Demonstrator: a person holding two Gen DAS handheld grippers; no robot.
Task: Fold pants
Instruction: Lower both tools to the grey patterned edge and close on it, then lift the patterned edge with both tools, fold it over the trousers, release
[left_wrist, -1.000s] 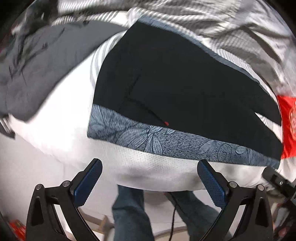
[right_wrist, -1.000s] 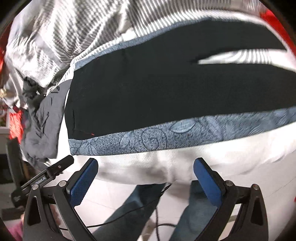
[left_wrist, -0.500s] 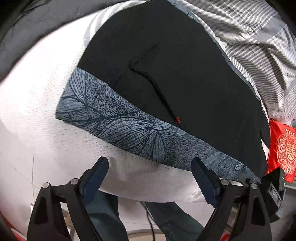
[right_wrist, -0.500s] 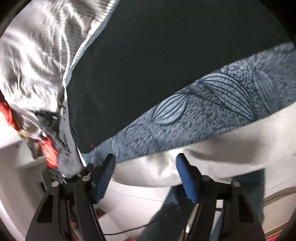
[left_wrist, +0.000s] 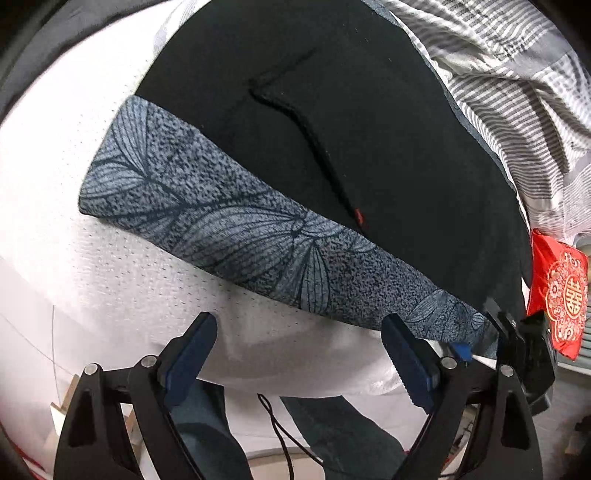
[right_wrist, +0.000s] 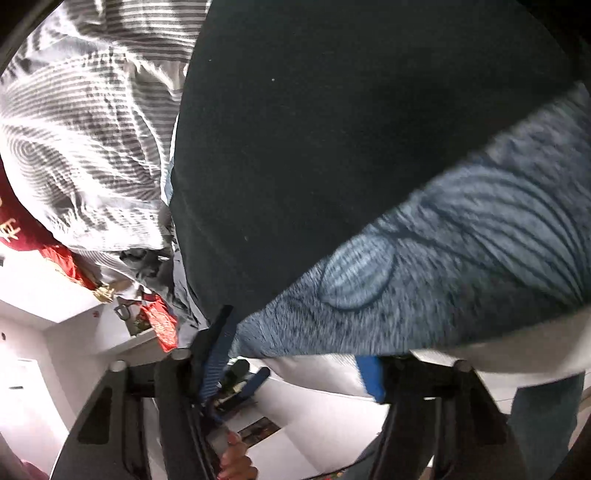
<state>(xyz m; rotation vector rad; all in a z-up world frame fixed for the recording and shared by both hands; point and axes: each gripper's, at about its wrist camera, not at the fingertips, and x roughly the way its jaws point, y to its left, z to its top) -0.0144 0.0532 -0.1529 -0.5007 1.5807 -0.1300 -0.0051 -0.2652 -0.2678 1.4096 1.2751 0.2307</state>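
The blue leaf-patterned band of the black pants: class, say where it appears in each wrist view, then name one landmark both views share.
Left wrist view: the leaf-patterned band runs diagonally from middle left down to lower right, just above the open left gripper.
Right wrist view: it fills the right side, its end between the closing right gripper's fingers.
Shared landmark: the striped bedding.

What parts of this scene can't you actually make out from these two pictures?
- Pants: their top end is cut off by the frame in both views.
- Blue patterned strip: smeared by motion blur in the right view.
- Right gripper: jaws closing; cloth hides the pads, so contact is unclear.
- Left gripper: nothing between its jaws.
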